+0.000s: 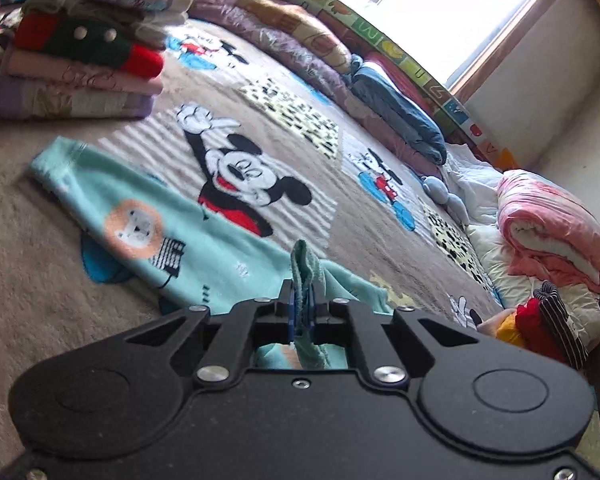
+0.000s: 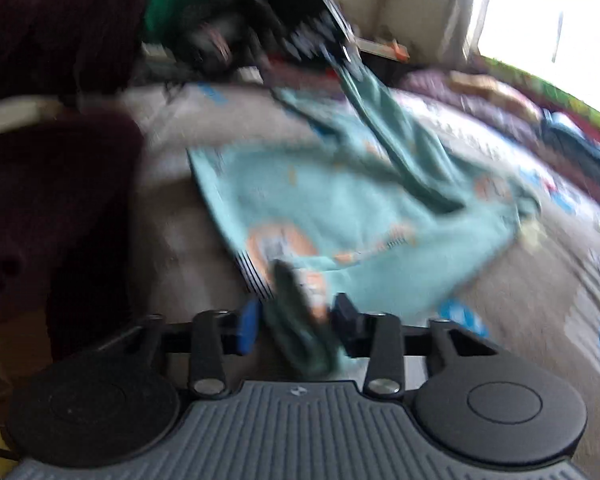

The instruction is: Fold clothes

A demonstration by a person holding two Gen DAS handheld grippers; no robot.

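Left tongs (image 1: 302, 300) pinch teal garment (image 1: 204, 248); right tongs (image 2: 296, 320) blurred.

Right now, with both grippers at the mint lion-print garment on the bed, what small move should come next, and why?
Probably close the right gripper: its jaws look apart around a fabric fold, while the left gripper already pinches an edge of the mint garment. Then both can lift it evenly.

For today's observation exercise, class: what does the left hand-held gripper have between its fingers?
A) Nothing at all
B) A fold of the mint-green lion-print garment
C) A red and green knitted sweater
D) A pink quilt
B: in the left wrist view, the left hand-held gripper pinches a raised fold of the mint-green lion-print garment lying on the bed.
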